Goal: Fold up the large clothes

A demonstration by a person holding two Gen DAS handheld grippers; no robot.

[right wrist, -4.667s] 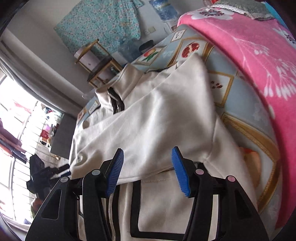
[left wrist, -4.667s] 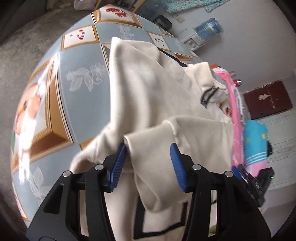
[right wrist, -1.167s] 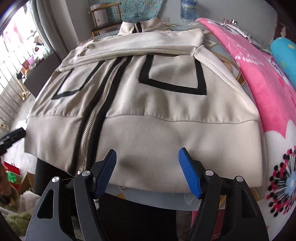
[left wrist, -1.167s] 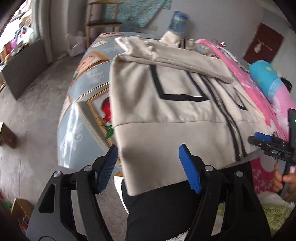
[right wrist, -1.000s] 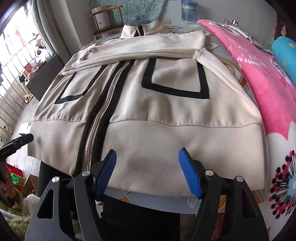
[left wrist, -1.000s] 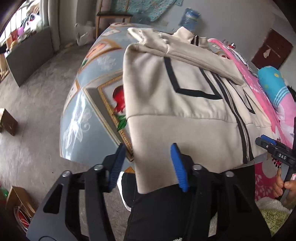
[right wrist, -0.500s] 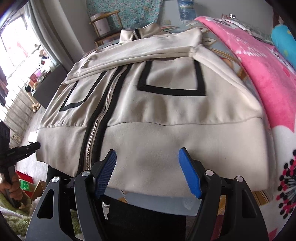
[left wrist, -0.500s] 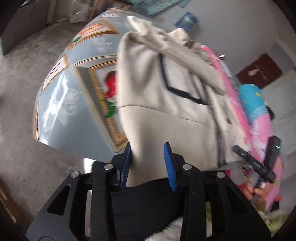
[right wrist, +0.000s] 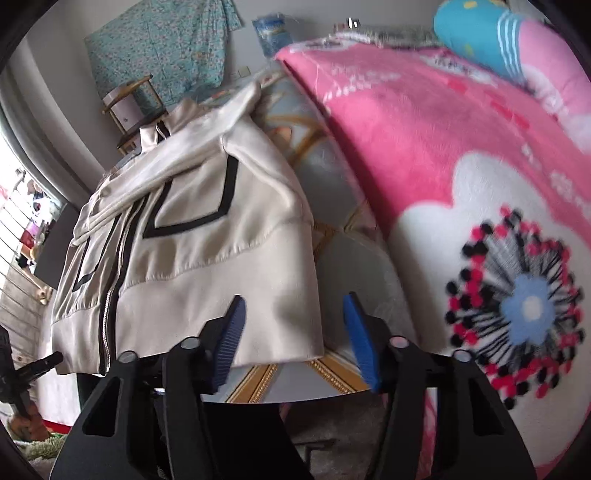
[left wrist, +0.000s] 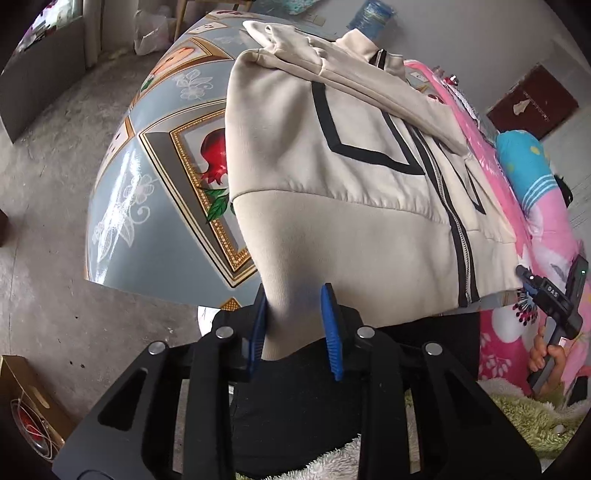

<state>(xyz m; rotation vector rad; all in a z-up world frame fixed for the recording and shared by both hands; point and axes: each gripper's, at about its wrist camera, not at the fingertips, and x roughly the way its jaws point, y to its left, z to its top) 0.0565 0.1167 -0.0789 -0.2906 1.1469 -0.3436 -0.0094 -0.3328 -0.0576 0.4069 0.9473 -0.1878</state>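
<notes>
Grey concrete floor (left wrist: 55, 229) surrounded a table (left wrist: 155, 206) covered in a blue-grey cloth printed with gold-framed fruit pictures. One cream zip-up jacket (left wrist: 351, 192) with black trim lay flat on that table, zipped front up, sleeves folded across the chest, collar at the far end, hem overhanging the near edge. One pink floral blanket (right wrist: 461, 155) lay just right of the jacket, with a blue-and-pink striped pillow (right wrist: 491, 40) at its far end.

Left hand-held gripper (left wrist: 295, 328): jaws had just been closing; the jacket's near left hem corner hung between the blue pads, which pressed on the fabric.

Right hand-held gripper (right wrist: 299, 332): jaws had just been closing, yet stood apart, not pinching; the near right hem corner sat between them, clear of the right pad. Picture there was blurred.

Far background: a water bottle (right wrist: 271, 31), a wooden chair (right wrist: 129, 107), and a teal patterned cloth (right wrist: 162, 48) on the wall.
</notes>
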